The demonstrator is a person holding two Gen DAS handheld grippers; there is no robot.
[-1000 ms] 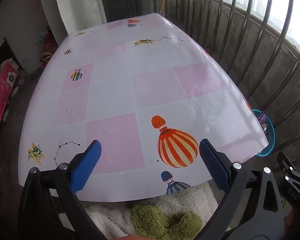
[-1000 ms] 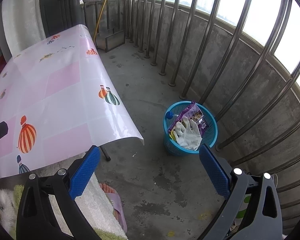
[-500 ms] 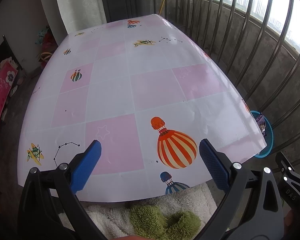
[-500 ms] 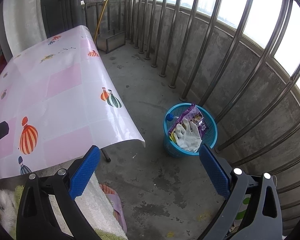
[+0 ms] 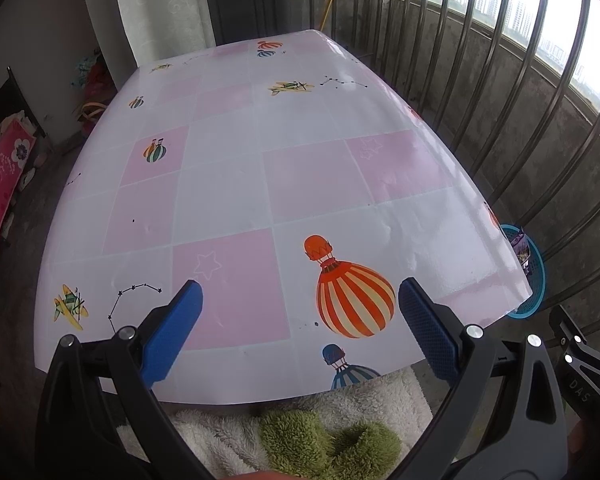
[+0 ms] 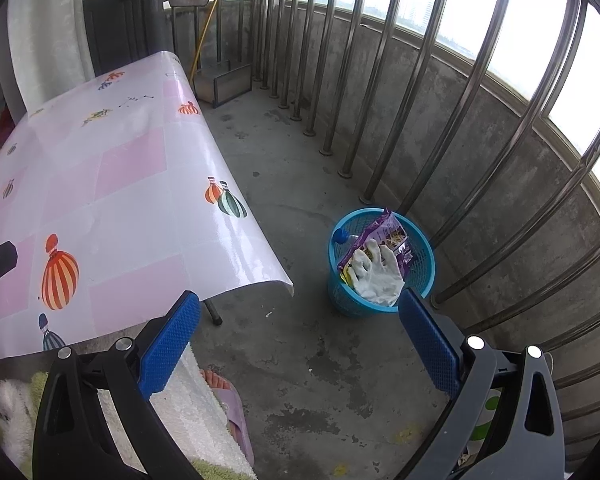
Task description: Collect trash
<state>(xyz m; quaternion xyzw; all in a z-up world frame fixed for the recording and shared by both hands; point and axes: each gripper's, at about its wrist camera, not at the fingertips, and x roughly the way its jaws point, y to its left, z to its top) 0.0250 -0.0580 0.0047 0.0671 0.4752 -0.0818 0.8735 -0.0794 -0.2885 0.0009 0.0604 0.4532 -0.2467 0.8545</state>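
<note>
Left wrist view first: my left tongs (image 5: 300, 312) are hanging wide apart over the near edge of the counter (image 5: 308, 168), gripping nothing. The balloon-print cover is looking bare from here, no wrappers or scraps lying anywhere on it that I'm spotting. The blue basket (image 5: 534, 280) is just peeking out past the counter's right corner, down on the floor, and the tip of my other tool is poking in at the right edge.

Right wrist view: my right tongs (image 6: 300, 332) are also spread wide and carrying nothing, pointing down at the concrete floor (image 6: 300, 184). The trash is sitting in the basket (image 6: 424, 276) by the railing bars (image 6: 416, 128): a purple snack bag (image 6: 388, 236), a white glove (image 6: 376, 272) draped on top, and what's probably a bottle with a blue cap (image 6: 341, 235), though it's mostly buried so I'm not swearing to it. My slippered foot (image 6: 224, 392) is showing at the bottom.

So I'm reckoning I'm at the tail end, basically checking for leftovers. There are a few pale flecks on the floor near the counter leg (image 6: 214, 314), too small to call. Next I'm thinking a sweep of the floor and under the counter, and if anything turns up, going low with the open tongs and dropping it in the basket.
</note>
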